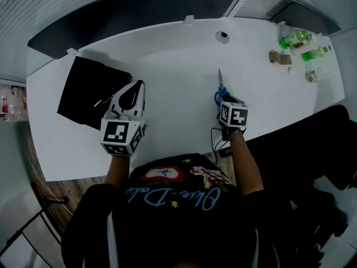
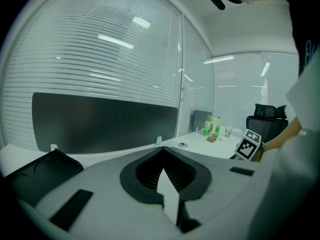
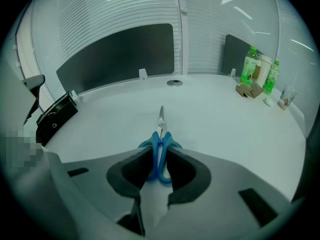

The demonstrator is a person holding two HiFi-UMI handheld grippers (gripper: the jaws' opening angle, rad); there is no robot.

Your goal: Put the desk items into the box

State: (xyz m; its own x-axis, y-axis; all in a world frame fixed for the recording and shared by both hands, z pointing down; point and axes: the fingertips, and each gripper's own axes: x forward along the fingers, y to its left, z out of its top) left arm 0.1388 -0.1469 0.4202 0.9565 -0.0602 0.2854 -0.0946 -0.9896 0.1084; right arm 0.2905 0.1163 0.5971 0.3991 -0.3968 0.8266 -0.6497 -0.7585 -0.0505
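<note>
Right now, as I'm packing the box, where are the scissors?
In the head view, the scissors lie right of centre on the desk, handles between the right gripper's jaws, blades pointing toward the far edge.

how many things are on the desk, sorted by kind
scissors: 1
black box: 1
green bottles: 2
small brown item: 1
clear cup: 1
total: 6
A pale thing between the bottles is too unclear to count.
</note>
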